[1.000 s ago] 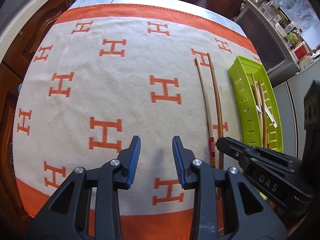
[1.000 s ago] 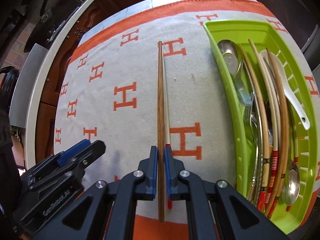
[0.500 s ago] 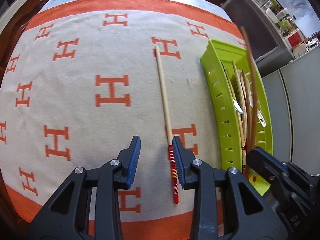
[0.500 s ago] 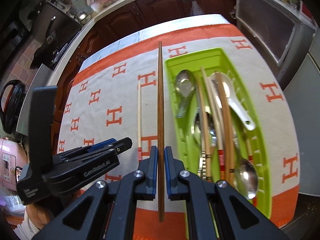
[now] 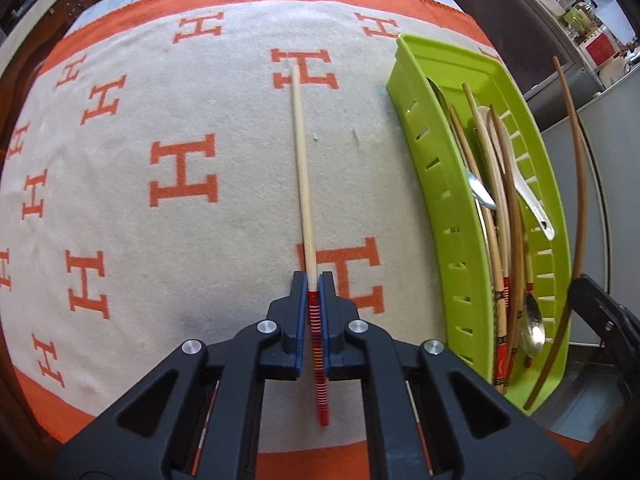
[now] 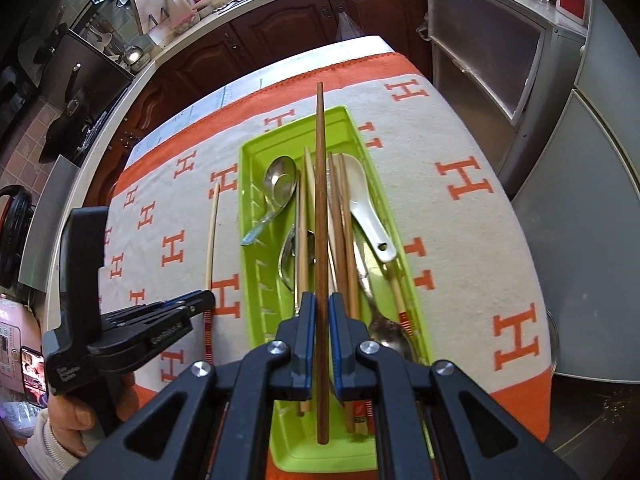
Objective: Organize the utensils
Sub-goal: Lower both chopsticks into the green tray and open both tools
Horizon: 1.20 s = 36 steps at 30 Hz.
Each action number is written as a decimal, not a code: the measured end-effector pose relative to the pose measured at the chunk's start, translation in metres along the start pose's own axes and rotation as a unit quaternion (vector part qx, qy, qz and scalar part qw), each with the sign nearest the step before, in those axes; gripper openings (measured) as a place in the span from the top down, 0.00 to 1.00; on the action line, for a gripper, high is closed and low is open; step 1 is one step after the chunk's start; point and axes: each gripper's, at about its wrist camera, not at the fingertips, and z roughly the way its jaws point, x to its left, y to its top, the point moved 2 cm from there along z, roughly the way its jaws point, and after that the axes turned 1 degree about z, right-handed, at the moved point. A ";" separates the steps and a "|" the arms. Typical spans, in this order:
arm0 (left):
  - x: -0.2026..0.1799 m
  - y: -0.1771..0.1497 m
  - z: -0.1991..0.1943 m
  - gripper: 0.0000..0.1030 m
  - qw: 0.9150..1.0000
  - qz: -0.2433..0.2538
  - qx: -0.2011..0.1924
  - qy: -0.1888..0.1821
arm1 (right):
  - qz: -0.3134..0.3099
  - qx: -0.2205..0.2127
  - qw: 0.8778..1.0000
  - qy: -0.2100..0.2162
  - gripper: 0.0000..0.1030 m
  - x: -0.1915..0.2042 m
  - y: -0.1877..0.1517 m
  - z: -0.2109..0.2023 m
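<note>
Meanwhile, two changes were to be noted against half a second before. The left gripper, then spread wide above the cloth, was now closed on the pale chopstick, its fingers pinching the red-striped handle end. The right gripper, then held beside the green tray, was now carried directly over it, the dark chopstick clamped between its narrowed fingers and aligned along the tray's length.

Both remaining loose utensils were thus secured, and the task was judged to be near its end: one chopstick was poised for release, the other just gripped.

The pale chopstick was seen lying flat on the orange-lettered cloth over the tabletop, left of the tray, its tip stretched far ahead of the fingers and a short striped tail left behind them. The dark chopstick was held above the spoons and chopsticks already in the tray; whether it touched them could not be told. A short length projected behind the fingers.
</note>
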 end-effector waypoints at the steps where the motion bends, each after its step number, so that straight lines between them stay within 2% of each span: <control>1: 0.001 -0.001 -0.001 0.97 1.000 -0.005 0.001 -0.006 | -0.003 -0.001 1.000 -0.004 0.94 0.000 0.000 0.001; 6: 0.007 -0.012 -0.013 0.97 0.999 -0.019 0.007 -0.046 | -0.026 0.000 0.999 -0.024 0.94 0.001 0.001 0.007; 14: -0.001 -0.019 -0.063 0.97 0.996 -0.018 -0.029 -0.083 | -0.041 0.009 0.999 -0.034 0.93 0.002 0.005 0.016; 22: -0.030 -0.017 -0.099 0.97 0.991 -0.001 -0.040 -0.127 | -0.016 0.004 1.000 -0.016 0.92 -0.007 0.001 0.011; 28: -0.066 -0.009 -0.097 0.97 0.989 0.009 -0.024 -0.147 | 0.006 -0.005 1.000 -0.011 0.92 -0.018 -0.001 0.002; 36: -0.086 -0.001 -0.077 0.96 0.989 0.014 -0.004 -0.148 | 0.022 -0.009 1.000 -0.011 0.92 -0.028 -0.005 -0.003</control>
